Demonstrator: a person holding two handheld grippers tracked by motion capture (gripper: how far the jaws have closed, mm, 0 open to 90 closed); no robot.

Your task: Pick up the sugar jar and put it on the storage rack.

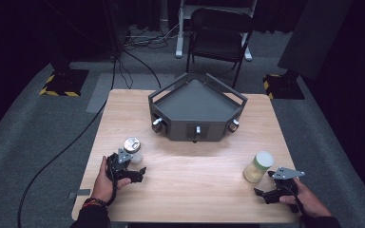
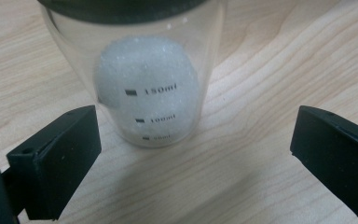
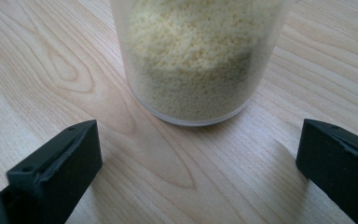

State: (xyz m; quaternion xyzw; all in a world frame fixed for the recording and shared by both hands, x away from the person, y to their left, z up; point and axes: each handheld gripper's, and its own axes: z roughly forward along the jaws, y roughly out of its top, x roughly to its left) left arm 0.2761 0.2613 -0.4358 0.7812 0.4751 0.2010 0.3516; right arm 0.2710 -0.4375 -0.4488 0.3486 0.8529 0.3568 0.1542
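Observation:
A clear measuring jar [image 1: 132,148] with a shiny metal lid stands on the left of the wooden table [image 1: 190,180]. In the left gripper view the jar [image 2: 144,79] holds a white clump and bears 150ml and 100ml marks. My left gripper [image 1: 130,164] [image 2: 193,128] is open just short of it, not touching. On the right stands a pale-lidded jar [image 1: 258,167] [image 3: 198,56] full of yellow grains. My right gripper [image 1: 269,184] [image 3: 198,135] is open, just in front of that jar's base.
A dark grey angular tray [image 1: 180,128] with three knobs on its front walls sits at the table's back centre. Beyond the table are a black folding chair [image 1: 221,35], floor cables [image 1: 142,40] and two stands with yellow-striped bases [image 1: 65,81] [image 1: 281,86].

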